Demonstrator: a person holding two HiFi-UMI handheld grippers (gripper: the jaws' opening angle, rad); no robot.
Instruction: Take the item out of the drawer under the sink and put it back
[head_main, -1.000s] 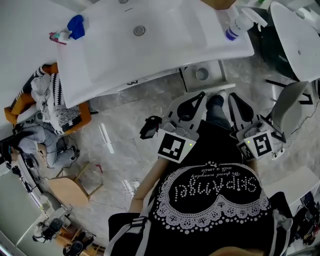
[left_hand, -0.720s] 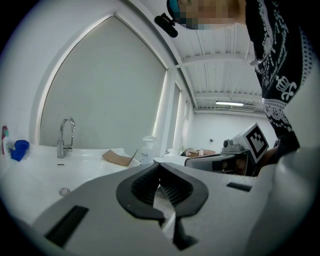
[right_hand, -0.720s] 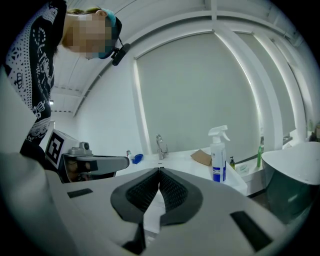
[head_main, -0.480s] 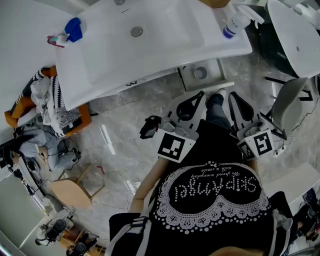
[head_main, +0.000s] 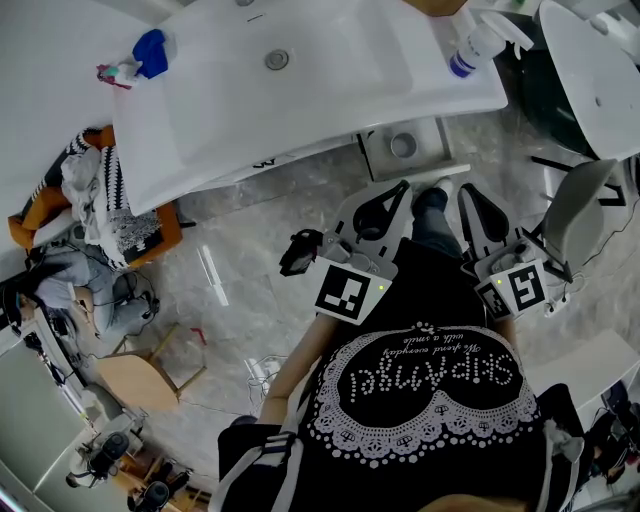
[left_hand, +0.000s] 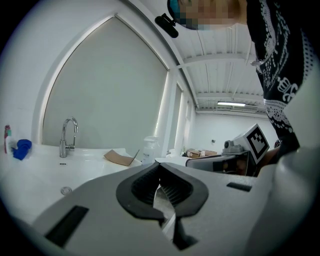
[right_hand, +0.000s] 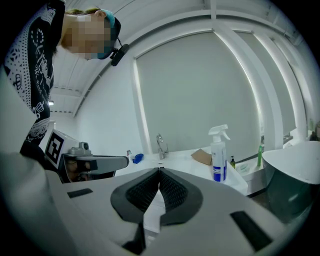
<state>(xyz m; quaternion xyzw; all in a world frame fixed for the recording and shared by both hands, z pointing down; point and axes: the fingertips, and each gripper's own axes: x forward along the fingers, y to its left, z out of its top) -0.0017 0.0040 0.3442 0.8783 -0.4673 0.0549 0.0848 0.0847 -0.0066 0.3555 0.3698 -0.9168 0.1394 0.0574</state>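
Jaws of left gripper (left_hand: 160, 166) clenched, empty, right gripper (right_hand: 159, 171) jaws clenched, empty, both facing sink (head_main: 300, 90)

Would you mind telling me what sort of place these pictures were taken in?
Probably a bathroom or washroom set-up, perhaps a showroom or test room: a white washbasin with a chrome tap, a spray bottle on its counter, and a marble-look floor.

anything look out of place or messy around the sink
A scrap of brown cardboard lies loose on the sink counter near the spray bottle, and clothes are heaped beside the counter's left end. Nothing looks spilled or broken.
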